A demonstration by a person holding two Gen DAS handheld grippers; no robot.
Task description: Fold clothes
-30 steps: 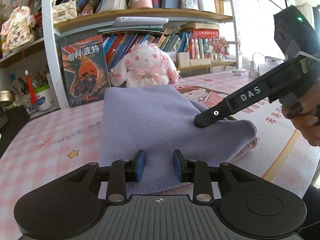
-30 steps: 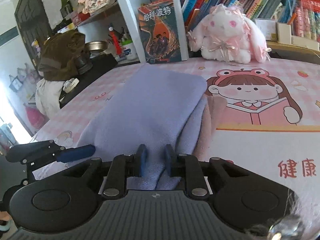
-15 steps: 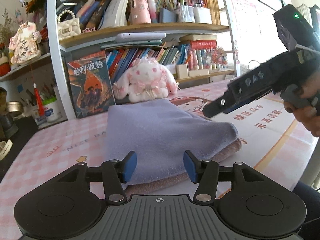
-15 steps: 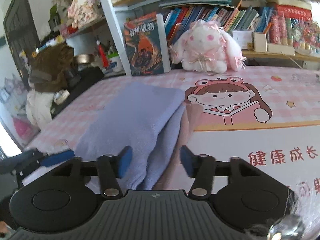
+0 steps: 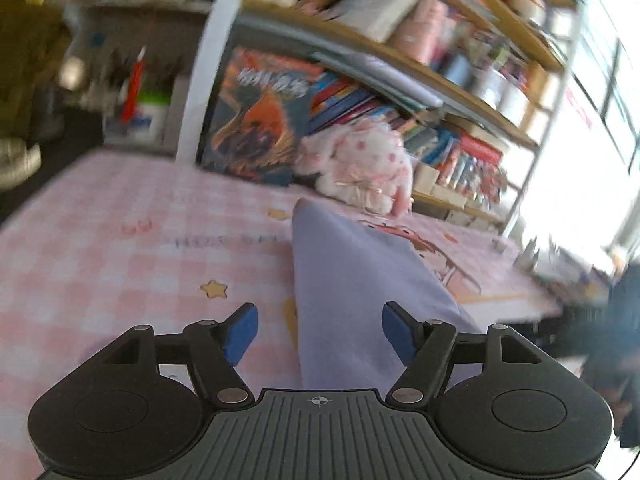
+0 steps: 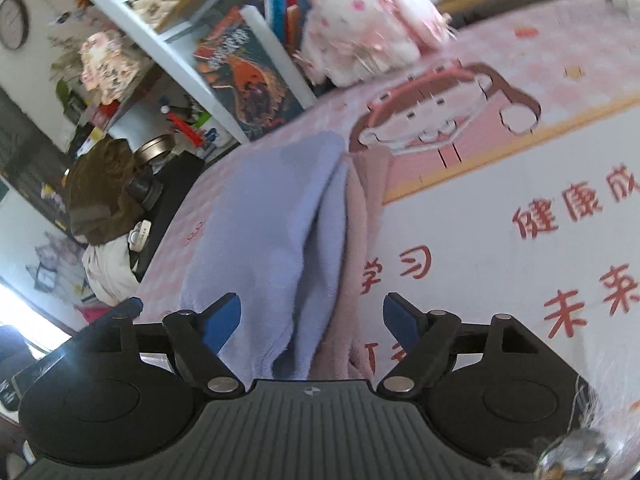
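A folded lavender garment [image 5: 352, 284] lies flat on the pink checked table mat [image 5: 120, 248]; in the right wrist view the same lavender garment [image 6: 272, 216] shows a pink layer [image 6: 360, 216] under its right edge. My left gripper [image 5: 318, 330] is open, raised above the near end of the cloth with nothing between its blue pads. My right gripper [image 6: 312, 320] is open too, hovering over the garment's near edge and holding nothing. The tip of the left gripper [image 6: 128, 306] peeks in at the left of the right wrist view.
A white-and-pink plush bunny [image 5: 360, 168] and an upright book [image 5: 256, 120] stand at the back of the table under crowded bookshelves [image 5: 400, 52]. A brown bag [image 6: 104, 188] sits on a dark side surface at left. The cartoon mat print [image 6: 440, 116] lies right of the cloth.
Both grippers opened wider, lifted off the folded garment and tilted; the left swung left and away from the right gripper, which has left its view. The garment stays folded on the table.
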